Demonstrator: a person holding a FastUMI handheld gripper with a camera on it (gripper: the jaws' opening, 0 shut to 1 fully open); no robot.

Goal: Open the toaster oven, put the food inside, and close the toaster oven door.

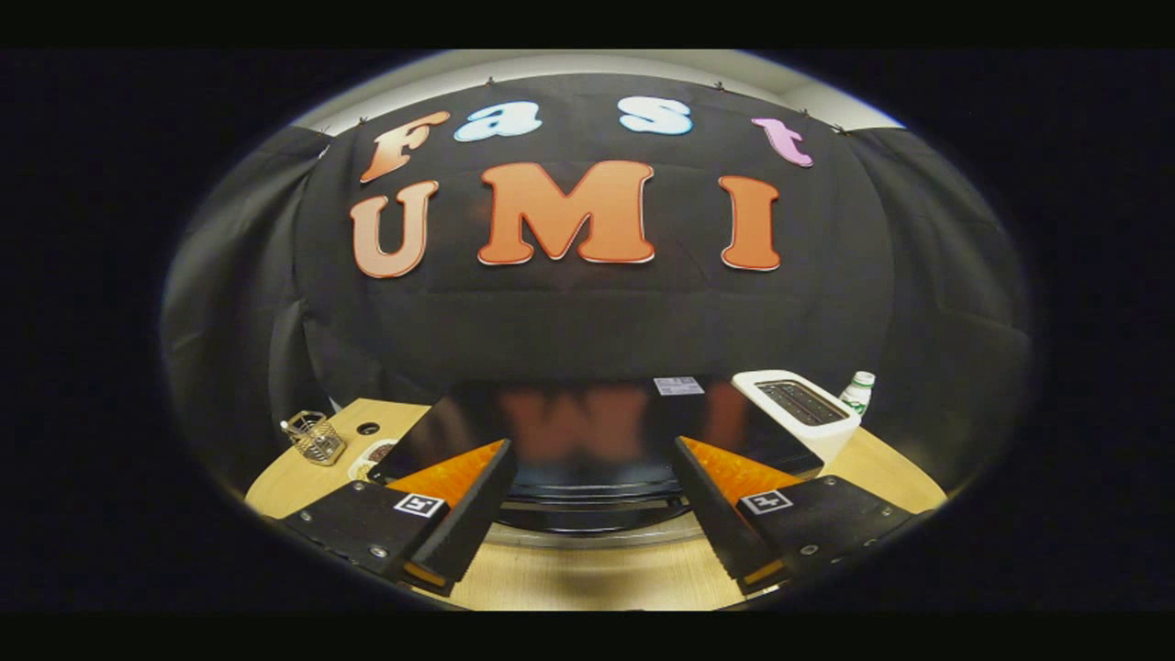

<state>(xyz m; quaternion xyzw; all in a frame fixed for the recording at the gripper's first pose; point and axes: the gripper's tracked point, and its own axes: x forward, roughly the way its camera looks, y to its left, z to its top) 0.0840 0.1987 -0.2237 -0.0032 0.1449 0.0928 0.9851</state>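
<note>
The black toaster oven (587,418) stands on the wooden table (587,578) straight ahead, seen from above, its glossy top mirroring the wall. Its door looks closed, and the front edge with a silvery strip (597,535) lies between and just below my fingers. My gripper (592,445) hovers over that front edge, open wide, with nothing between the fingers. A small white dish (372,456) holding something brownish, likely the food, sits left of the oven, partly hidden behind the left finger (459,496).
A white slot toaster (803,413) stands close to the oven's right side, with a green-and-white bottle (859,392) behind it. A wire basket (315,436) sits at the table's far left near a round hole (368,428). Black cloth walls the booth behind.
</note>
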